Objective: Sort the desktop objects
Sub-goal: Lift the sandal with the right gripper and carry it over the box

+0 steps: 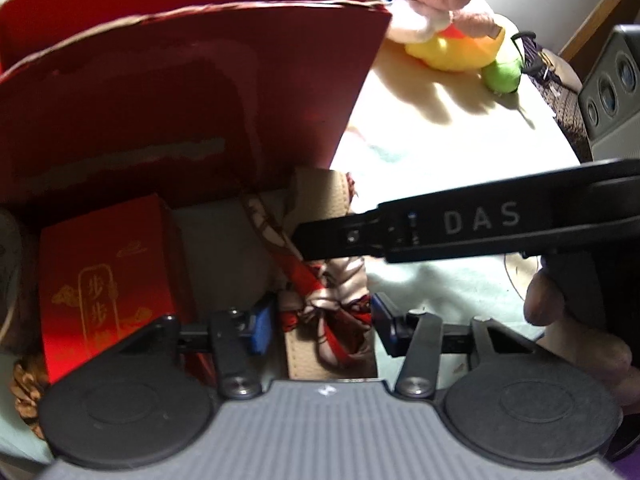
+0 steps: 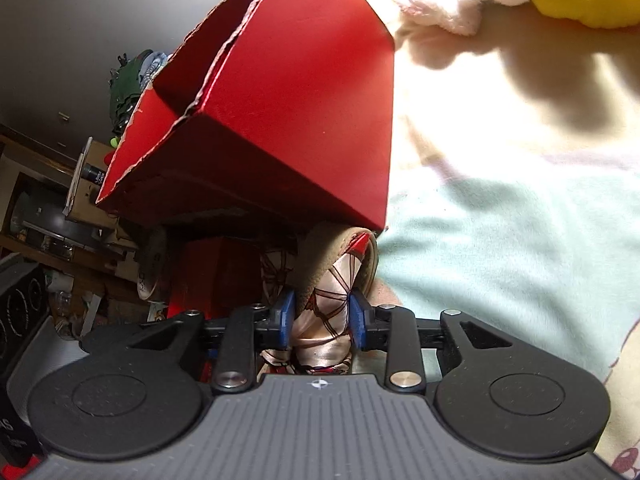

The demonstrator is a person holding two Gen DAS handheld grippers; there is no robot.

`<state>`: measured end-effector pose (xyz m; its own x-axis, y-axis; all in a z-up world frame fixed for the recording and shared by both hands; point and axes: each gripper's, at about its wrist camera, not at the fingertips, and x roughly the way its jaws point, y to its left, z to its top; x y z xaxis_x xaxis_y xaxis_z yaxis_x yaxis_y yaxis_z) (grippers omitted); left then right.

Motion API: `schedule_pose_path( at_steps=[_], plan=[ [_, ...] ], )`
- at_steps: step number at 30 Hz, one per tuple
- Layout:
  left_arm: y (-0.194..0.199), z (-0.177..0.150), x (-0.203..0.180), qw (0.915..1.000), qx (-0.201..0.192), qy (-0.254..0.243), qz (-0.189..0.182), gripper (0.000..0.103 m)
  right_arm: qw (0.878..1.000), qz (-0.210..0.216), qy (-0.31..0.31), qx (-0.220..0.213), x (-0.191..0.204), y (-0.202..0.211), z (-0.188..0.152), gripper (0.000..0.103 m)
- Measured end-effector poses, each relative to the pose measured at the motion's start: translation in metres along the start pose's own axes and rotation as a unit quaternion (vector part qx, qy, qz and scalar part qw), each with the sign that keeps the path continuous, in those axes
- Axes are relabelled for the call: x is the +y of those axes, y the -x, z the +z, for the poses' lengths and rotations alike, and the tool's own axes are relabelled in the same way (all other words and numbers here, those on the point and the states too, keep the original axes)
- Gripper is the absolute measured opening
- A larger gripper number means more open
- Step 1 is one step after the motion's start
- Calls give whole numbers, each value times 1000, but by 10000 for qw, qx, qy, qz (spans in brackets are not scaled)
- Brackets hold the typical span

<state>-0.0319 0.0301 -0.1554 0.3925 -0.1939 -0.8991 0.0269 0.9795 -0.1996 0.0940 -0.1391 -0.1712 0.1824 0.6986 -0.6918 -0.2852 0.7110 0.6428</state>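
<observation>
At 6 o'clock in both views: the scarf-wrapped strap (image 2: 340,276) lies low on the pale cloth (image 1: 460,152). It runs up toward 12 o'clock, and its far end goes under the big red box (image 1: 180,100).
Right gripper (image 2: 322,320): your claw is squeezed on the strap. Both blue pads (image 2: 286,318) press on the shiny scarf part.
Left gripper (image 1: 320,322): your claw is apart, with one finger on each side of the strap. The finger at 3 o'clock looks like it touches the strap. The finger at 9 o'clock has a little gap.
Big red box: it is open on top and fills the view from 10 to 12 o'clock. It looks like the place where things go.
Small red box (image 1: 108,280): it has gold writing and sits at 9 o'clock, just beside the strap, low in front of the big box.
Plush toy (image 1: 452,40): it lies at 1 o'clock, well apart from your claws. It is not sorted yet.
Step now: I think you are picking up the strap, with the right claw doing the holding.
Next move: you likely need to lift the strap out from under the box, slowly, because the end is tucked in. Keep the left claw near, so it can help if the slippery scarf slides.
Watch out: a hard pull may tip the big red box.
</observation>
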Motion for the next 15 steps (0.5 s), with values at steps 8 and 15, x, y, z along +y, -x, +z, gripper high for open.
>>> schedule_pose_path(
  at_steps=[8, 15],
  plan=[
    [-3, 7, -24, 9989, 110, -456, -67, 52, 9999, -67, -25, -88, -8, 3, -2, 26],
    [5, 26, -58, 9954, -99, -886, -342, 52, 9984, -117, -259, -480, -12, 26, -2, 21]
  ],
)
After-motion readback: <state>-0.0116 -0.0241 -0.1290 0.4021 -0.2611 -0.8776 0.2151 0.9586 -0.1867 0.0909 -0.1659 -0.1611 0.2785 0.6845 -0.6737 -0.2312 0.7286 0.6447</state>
